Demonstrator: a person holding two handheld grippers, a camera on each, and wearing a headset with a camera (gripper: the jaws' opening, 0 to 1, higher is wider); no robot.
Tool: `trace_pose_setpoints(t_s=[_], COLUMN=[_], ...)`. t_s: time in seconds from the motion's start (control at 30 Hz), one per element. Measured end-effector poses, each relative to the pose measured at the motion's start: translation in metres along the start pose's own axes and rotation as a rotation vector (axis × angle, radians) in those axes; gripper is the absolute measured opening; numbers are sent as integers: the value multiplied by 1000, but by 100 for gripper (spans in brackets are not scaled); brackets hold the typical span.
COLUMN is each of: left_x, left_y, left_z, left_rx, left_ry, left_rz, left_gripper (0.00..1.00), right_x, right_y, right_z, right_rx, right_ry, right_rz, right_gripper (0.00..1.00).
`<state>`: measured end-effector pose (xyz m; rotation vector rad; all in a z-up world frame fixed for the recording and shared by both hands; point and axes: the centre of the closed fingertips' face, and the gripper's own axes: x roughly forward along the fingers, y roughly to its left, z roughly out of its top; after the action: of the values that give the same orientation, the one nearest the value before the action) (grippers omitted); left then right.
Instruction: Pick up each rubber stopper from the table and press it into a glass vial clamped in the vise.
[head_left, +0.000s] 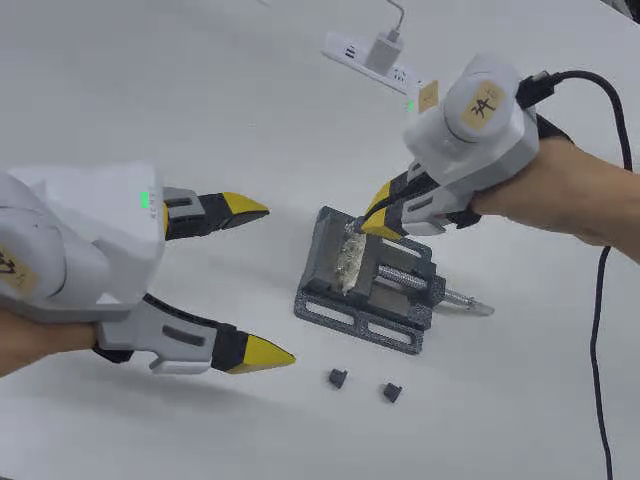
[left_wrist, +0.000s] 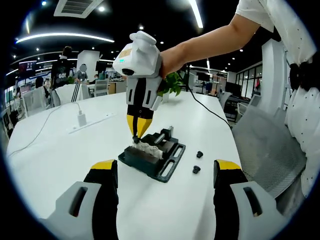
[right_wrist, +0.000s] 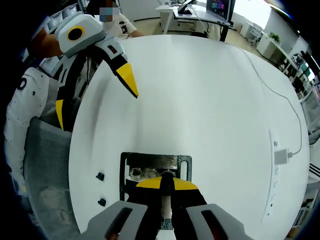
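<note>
A dark metal vise (head_left: 362, 322) stands mid-table with a row of glass vials (head_left: 348, 262) clamped in its jaws. My right gripper (head_left: 368, 228) points down at the far end of that row, shut on a small black rubber stopper that touches a vial top. The right gripper view has its shut yellow tips (right_wrist: 166, 183) right over the vials (right_wrist: 141, 173). Two loose stoppers (head_left: 338, 378) (head_left: 392, 392) lie in front of the vise. My left gripper (head_left: 258, 282) hovers open and empty, left of the vise (left_wrist: 168, 165).
A white power strip (head_left: 368, 55) with a plugged charger lies at the far side of the white table. A black cable (head_left: 603, 330) trails from the right hand along the table's right. A mesh chair (left_wrist: 267, 150) stands beside the table's edge.
</note>
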<state>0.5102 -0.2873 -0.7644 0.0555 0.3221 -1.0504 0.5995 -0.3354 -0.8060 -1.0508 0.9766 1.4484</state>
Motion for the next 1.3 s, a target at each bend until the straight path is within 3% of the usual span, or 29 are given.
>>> trace_pose_setpoints(t_s=[1.3], left_x=[5], left_y=[4], left_z=[7], left_rx=[1], left_ry=[-20], left_rz=[2], left_gripper=[77], right_x=[5], right_y=[-4], right_z=[-1], right_rx=[-61], right_ry=[98], right_rz=[6], right_gripper=[0])
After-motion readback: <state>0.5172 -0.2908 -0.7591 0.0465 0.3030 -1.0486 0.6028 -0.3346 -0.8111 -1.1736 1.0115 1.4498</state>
